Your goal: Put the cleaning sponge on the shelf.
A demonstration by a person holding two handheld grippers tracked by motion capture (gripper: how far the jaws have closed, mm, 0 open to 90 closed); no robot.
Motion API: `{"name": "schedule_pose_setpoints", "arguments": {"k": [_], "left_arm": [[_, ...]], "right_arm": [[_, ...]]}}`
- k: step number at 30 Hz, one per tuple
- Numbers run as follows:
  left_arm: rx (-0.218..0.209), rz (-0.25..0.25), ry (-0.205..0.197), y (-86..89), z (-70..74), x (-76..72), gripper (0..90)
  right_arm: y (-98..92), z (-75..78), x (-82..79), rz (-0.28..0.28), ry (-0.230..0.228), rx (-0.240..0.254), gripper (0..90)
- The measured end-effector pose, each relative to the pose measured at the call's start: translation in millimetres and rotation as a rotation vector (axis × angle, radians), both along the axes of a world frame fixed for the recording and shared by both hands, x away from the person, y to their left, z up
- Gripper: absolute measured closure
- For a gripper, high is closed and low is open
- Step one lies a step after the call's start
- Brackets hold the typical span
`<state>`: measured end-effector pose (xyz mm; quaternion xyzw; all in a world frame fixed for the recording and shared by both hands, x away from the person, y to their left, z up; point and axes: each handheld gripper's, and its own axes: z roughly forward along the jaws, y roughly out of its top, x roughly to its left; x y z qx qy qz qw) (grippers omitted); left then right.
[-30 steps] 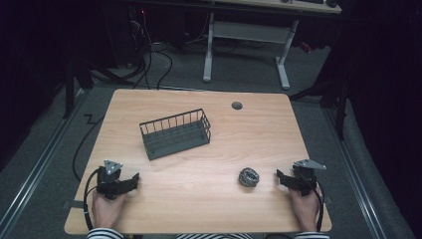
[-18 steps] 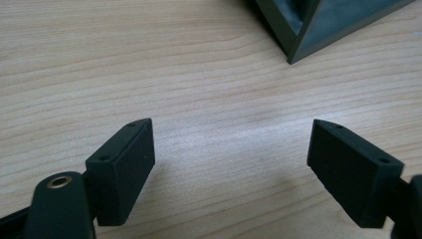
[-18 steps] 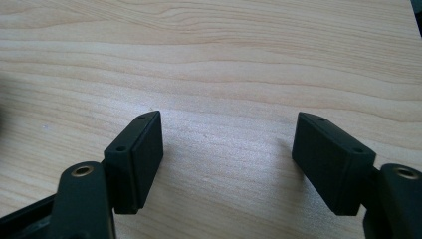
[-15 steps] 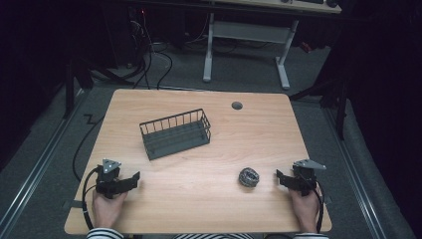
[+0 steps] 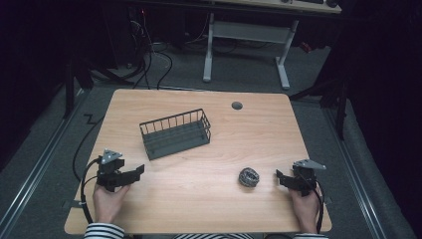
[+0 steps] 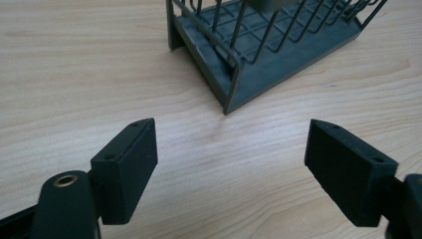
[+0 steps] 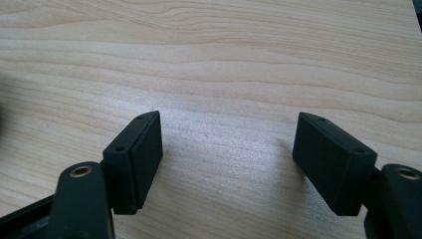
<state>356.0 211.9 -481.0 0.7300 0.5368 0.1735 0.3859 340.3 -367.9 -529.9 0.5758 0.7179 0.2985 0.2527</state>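
Lying near the tabletop's front edge, the scourer [image 5: 248, 177] sits just beside the right gripper [image 5: 279, 178]. Both grippers gape empty; the left gripper [image 5: 139, 170] faces the basket [image 5: 175, 133].

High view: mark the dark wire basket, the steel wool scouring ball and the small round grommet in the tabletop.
Dark rectangular wire basket [image 5: 175, 135], high view, on its slatted floor.
Grey steel wool scouring ball [image 5: 248, 177], high view, on its middle.
Small dark round grommet [image 5: 237, 105], high view, on its centre.

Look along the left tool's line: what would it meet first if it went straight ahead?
Probably the near corner of the dark wire basket, which sits ahead between the open jaws of the left tool. Bare wooden table lies before it; depth is unclear.
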Motion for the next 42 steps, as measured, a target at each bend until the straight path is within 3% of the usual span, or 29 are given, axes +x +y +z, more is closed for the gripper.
{"name": "schedule_pose_setpoints", "arguments": {"k": [11, 18, 28, 32, 34, 42], "left_arm": [[0.01, -0.025, -0.006, -8.2, 23.7, 12.0, 21.4], [-0.021, -0.024, -0.007, -10.7, 37.2, 24.1, 20.9], [0.04, -0.021, -0.007, -19.0, 51.6, 44.1, 22.7], [0.016, -0.013, -0.004, -19.4, 54.4, 52.3, 24.4], [0.039, -0.004, -0.002, -21.1, 55.7, 57.7, 24.8], [0.055, 0.005, 0.015, -27.2, 59.9, 76.1, 26.4]], "right_arm": [[0.0, 0.0, 0.0, 0.0, 0.0, 0.0, 27.9], [0.0, 0.0, -0.1, 0.002, 0.0, 0.0, 27.7], [0.2, 0.0, -0.1, 0.005, 0.001, 0.0, 27.3], [0.2, 0.0, -0.1, 0.005, 0.001, 0.0, 27.3], [0.2, 0.0, -0.1, 0.005, 0.001, 0.0, 27.3], [0.2, -0.1, -0.1, 0.004, 0.001, 0.0, 27.3]]}}
